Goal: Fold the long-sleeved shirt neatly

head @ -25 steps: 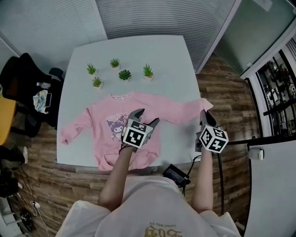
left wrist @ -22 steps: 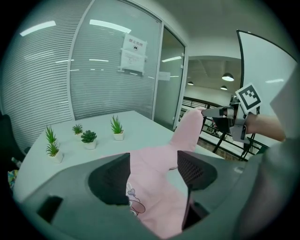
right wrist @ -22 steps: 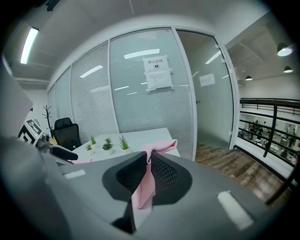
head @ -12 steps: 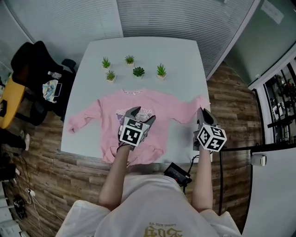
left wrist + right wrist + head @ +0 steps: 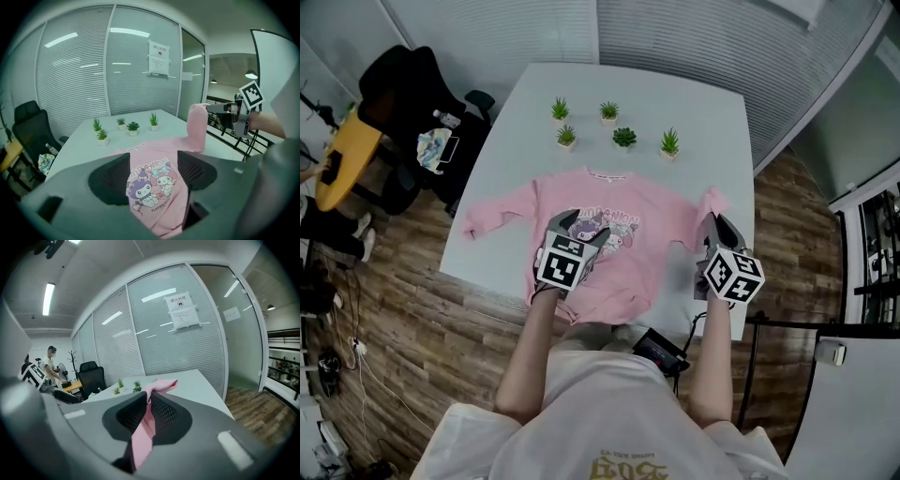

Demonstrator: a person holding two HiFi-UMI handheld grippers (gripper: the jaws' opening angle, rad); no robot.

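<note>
A pink long-sleeved shirt (image 5: 623, 272) with a cartoon print lies face up on the white table (image 5: 675, 94), its hem at the near edge. My left gripper (image 5: 579, 225) hovers open over the print; in the left gripper view the shirt (image 5: 154, 154) shows in the wide gap of my left gripper (image 5: 153, 171). My right gripper (image 5: 719, 221) is shut on the shirt's right sleeve (image 5: 710, 202) and holds it up off the table. In the right gripper view the pink sleeve (image 5: 143, 432) is pinched in my right gripper (image 5: 149, 401). The other sleeve (image 5: 492, 217) lies flat.
Several small potted plants (image 5: 623, 139) stand beyond the collar. A black device (image 5: 656, 352) hangs at the table's near edge. A black chair (image 5: 412, 84) and a yellow tabletop (image 5: 342, 155) stand left of the table. Glass walls with blinds enclose the room.
Both grippers have moved left over the table. The left one went from right of the print to above it. The right one carried the sleeve inward from the table's right edge.
</note>
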